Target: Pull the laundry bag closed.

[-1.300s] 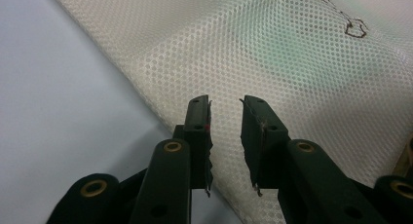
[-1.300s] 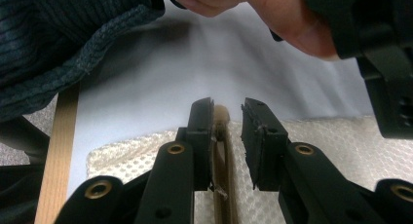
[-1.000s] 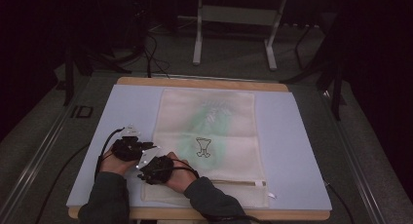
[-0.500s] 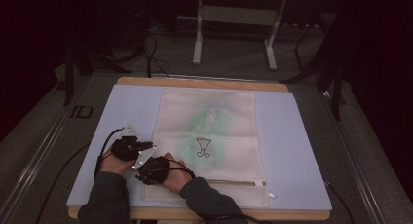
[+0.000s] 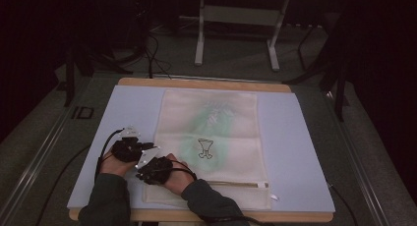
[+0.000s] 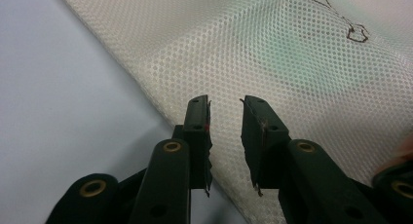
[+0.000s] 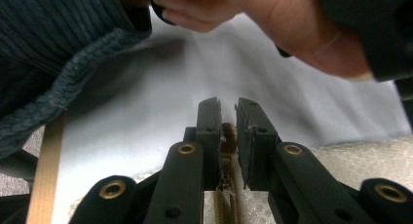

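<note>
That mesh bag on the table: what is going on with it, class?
A person works on a flat white mesh laundry bag lying on a pale blue table, with a gripper in each hand. The right gripper has just been closing its fingers on the zipper pull at the bag's near left corner. The left gripper hangs open just above the mesh by the bag's left edge. The zipper along the near end looks closed.
</note>
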The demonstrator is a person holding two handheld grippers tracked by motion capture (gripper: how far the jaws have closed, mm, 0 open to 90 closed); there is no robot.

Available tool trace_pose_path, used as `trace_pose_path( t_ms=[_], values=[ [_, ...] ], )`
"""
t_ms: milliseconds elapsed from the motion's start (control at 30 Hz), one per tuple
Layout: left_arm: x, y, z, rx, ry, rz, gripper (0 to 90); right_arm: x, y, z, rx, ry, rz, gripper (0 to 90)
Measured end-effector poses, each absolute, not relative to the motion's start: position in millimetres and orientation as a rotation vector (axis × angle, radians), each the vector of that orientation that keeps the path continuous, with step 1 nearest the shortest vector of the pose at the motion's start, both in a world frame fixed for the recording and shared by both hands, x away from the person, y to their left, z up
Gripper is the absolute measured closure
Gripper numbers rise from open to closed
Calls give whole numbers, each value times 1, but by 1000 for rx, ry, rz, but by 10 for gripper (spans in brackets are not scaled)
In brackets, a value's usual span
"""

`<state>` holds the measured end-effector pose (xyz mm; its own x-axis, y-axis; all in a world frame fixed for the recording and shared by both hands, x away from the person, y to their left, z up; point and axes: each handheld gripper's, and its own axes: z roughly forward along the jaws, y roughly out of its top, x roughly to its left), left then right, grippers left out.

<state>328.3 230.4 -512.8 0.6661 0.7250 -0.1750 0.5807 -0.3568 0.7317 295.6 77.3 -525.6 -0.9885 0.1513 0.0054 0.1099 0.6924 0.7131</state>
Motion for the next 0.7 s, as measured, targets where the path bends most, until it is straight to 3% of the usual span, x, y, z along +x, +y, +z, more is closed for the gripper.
trace_pose_path(
  t_ms=[700],
  values=[
    [326,233,-512,2058,1016,229,722,294,50,-526,234,2874,1207,804]
  ],
)
